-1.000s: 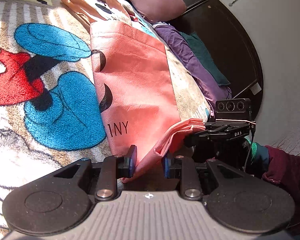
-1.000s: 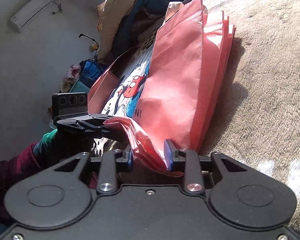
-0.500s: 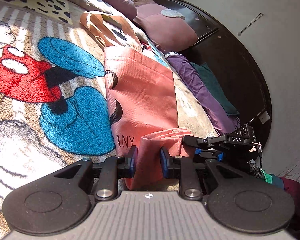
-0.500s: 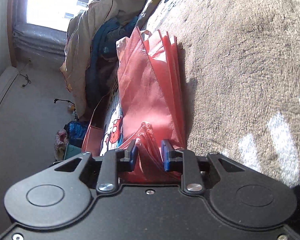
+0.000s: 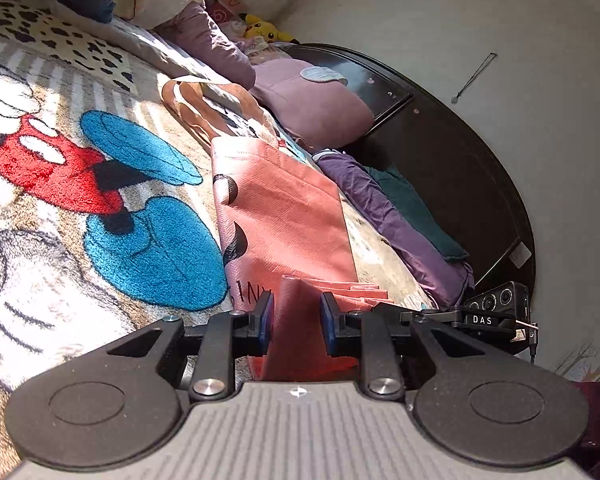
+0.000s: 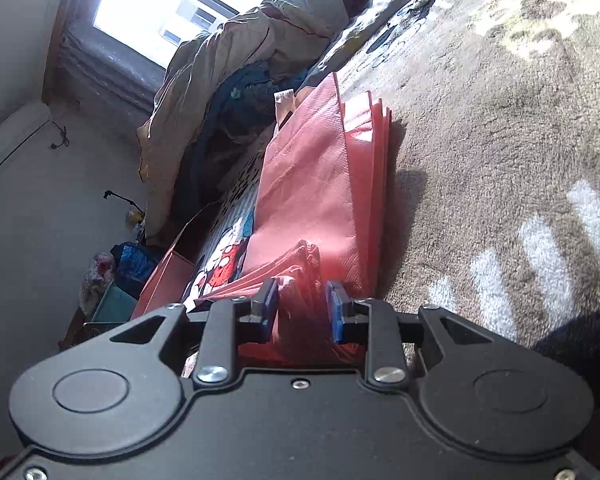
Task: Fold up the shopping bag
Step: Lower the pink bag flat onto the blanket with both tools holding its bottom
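The salmon-pink woven-plastic shopping bag [image 5: 284,216] lies flat on the bed's plush cartoon-print blanket [image 5: 100,208], stretching away ahead of both claws, its tan handles [image 5: 196,108] at the far end. The left claw [image 5: 296,316] pinches a raised fold of the bag's near edge between its blue-padded fingers [image 5: 265,316]; the fabric fills the narrow gap and runs back under the claw body. To its right, just beside it, the black right claw [image 5: 452,316] reaches in at the same bunched edge. From the right wrist view, the right claw [image 6: 302,310] has several gathered pink layers between its blue pads [image 6: 336,312], which touch the fabric; its jaws are opening slightly. The bag's stacked pleats [image 6: 376,152] run ahead of it, with brown blanket to the right and a heap of bedding [image 6: 228,60] beyond.
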A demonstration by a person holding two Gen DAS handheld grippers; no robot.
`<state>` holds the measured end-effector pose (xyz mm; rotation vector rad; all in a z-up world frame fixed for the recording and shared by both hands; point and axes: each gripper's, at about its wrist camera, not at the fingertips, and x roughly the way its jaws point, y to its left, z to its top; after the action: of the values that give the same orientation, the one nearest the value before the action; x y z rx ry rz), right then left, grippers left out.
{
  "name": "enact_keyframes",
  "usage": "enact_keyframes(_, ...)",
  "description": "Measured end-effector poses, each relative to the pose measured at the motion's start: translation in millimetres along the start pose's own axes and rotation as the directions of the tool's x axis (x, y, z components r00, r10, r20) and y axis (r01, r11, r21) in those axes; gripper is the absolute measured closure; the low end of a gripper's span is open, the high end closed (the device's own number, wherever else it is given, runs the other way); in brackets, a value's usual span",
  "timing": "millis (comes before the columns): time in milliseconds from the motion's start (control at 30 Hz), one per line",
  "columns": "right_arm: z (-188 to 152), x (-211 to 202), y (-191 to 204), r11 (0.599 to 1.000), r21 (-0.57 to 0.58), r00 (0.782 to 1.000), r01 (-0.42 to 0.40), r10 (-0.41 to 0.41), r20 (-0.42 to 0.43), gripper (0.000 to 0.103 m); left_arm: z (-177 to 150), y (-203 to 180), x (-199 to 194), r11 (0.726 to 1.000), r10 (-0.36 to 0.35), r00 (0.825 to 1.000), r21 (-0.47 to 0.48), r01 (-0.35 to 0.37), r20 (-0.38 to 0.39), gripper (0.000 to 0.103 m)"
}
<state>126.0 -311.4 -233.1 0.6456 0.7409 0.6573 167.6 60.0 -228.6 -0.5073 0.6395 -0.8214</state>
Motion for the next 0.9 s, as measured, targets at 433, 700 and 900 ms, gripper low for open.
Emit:
enact_keyframes(433, -48.9, -2.5, 79.6, 0.373, -0.926, 0.974, 0.054, -0.222, -0.033, 0.063, -28.2, -77.1, 2.5, 0.612, 0.174, 0.954, 0.786, 0.088, -0.243, 0.080)
enact_keyframes(700, -63.1, 5.7, 87.6, 0.123, -0.991, 0.957, 0.047, -0.291, 0.010, 0.068, -61.4, -113.0, 11.6, 0.321, 0.278, 0.937, 0.940, 0.116, -0.210, 0.079)
enact_keyframes(900, -70.7, 13.5, 94.9, -0.088, -0.994, 0.954, 0.067, -0.286, 0.090, 0.066, -74.2, -126.8, 36.5, 0.211, 0.437, 0.889, 0.976, 0.047, -0.137, 0.085)
